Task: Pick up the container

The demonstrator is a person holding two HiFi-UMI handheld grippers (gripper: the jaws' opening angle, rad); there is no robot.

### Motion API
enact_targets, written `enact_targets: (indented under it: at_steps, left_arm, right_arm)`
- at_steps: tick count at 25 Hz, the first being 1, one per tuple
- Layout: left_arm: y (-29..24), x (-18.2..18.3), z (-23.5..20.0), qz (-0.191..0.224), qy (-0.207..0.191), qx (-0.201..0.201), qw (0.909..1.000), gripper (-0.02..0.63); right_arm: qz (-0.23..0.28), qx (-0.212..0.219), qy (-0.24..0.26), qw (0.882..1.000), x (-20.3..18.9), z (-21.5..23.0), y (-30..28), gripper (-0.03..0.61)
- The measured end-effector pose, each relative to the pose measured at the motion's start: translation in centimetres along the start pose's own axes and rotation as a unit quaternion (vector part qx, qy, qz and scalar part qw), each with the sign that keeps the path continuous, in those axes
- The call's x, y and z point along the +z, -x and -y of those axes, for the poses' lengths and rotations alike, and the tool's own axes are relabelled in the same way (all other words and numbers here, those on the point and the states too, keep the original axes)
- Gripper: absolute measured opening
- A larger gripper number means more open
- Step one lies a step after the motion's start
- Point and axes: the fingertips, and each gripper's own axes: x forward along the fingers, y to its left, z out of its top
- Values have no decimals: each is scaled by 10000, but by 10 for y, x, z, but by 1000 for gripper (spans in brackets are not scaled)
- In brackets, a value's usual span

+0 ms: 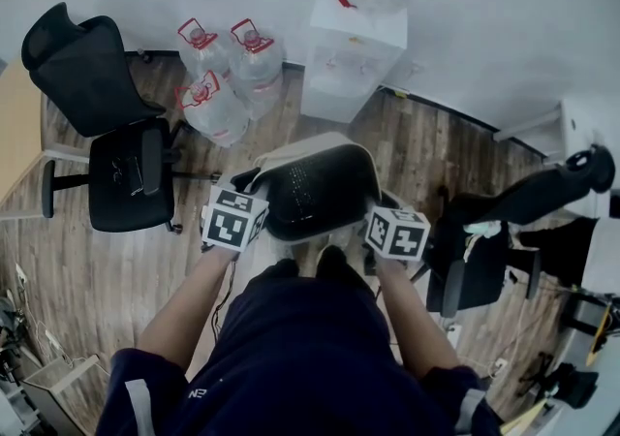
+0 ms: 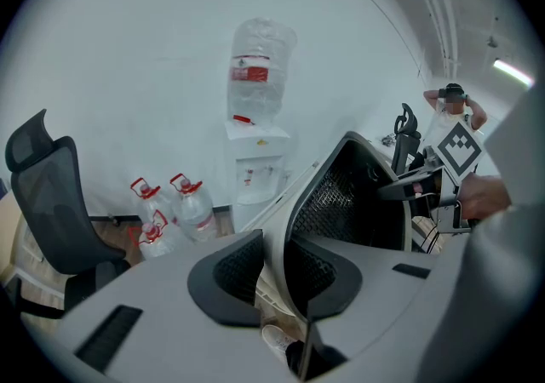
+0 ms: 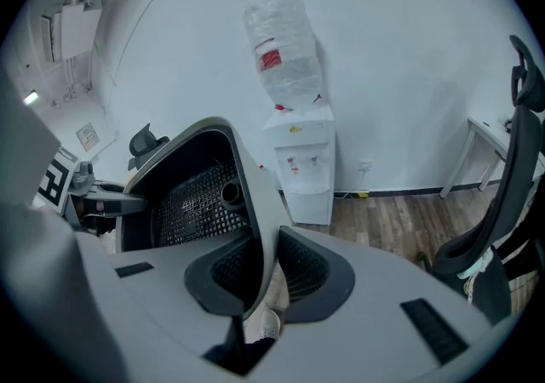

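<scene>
The container (image 1: 315,187) is a beige bin with a black mesh inside, held up in front of me above the wooden floor. My left gripper (image 1: 254,197) is shut on its left rim and my right gripper (image 1: 373,213) on its right rim. In the left gripper view the pads (image 2: 230,275) clamp the thin beige wall of the container (image 2: 341,194), which rises to the right. In the right gripper view my right gripper (image 3: 260,275) pinches the wall of the container (image 3: 196,194) in the same way, and the mesh interior faces left. My legs and shoes show below the bin.
A white water dispenser (image 1: 354,46) with a bottle on top stands by the far wall. Three water bottles (image 1: 223,76) sit on the floor to its left. Black office chairs stand at the left (image 1: 116,134) and right (image 1: 504,231). A person (image 2: 451,100) stands far off.
</scene>
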Motion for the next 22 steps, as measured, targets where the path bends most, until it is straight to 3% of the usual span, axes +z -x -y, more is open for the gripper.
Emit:
enact_targets:
  at_steps: [22]
  left_arm:
    - [-13, 14, -9, -6, -9, -45, 10000, 89]
  right_arm:
    - [-84, -33, -23, 10000, 9, 5, -18, 64]
